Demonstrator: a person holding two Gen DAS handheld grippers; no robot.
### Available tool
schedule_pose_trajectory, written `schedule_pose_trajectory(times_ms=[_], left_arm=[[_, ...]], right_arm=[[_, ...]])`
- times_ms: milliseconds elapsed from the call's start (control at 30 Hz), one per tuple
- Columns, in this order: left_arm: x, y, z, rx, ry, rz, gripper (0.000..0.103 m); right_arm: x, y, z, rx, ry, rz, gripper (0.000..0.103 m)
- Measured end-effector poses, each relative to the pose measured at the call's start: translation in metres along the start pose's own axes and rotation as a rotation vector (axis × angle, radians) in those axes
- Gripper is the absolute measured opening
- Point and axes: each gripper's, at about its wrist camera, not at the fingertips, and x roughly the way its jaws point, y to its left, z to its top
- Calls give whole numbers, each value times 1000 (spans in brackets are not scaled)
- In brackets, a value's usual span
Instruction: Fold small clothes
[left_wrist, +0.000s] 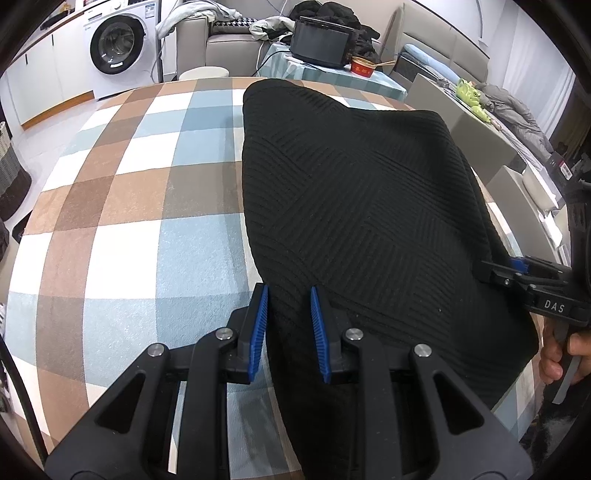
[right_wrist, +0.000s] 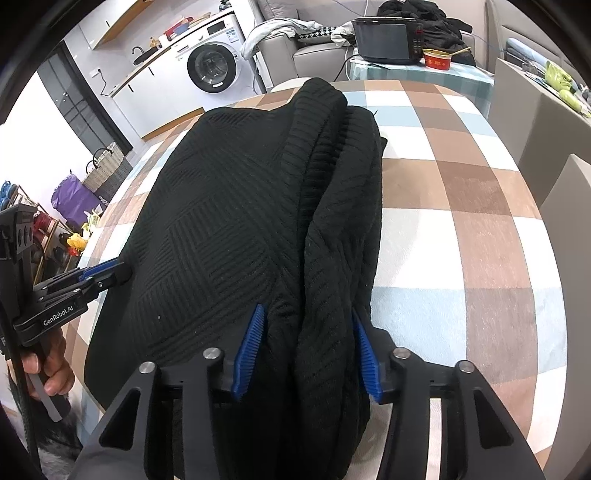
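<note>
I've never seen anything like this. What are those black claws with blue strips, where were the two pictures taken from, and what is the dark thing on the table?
No robot here: a person holds a hand-operated two-finger gripper in each hand. Each gripper carries a wide-angle camera that looks along its fingers, so each picture is that tool's own view. On the checked tablecloth lies a black knitted garment, partly folded. The left gripper pinches its near edge between blue pads. The right gripper stands wider around bunched fabric; whether it squeezes is unclear. The person's left hand shows in the right view.
</note>
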Motion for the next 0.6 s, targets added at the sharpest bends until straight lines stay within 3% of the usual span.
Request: schedule_pose_trajectory(times_ms=[167, 433, 533, 600], left_arm=[[0, 0, 1, -1, -1, 0, 21], [1, 2, 0, -8, 2, -9, 21], [3, 2, -1, -8, 3, -10, 21], [4, 2, 0, -2, 3, -4, 21]], right_arm=[[-2, 3, -2, -17, 4, -12, 59], [-9, 1, -3, -19, -6, -13, 59], [-10, 0, -6, -42, -2, 32, 58], [-6, 1, -7, -46, 11, 27, 50]])
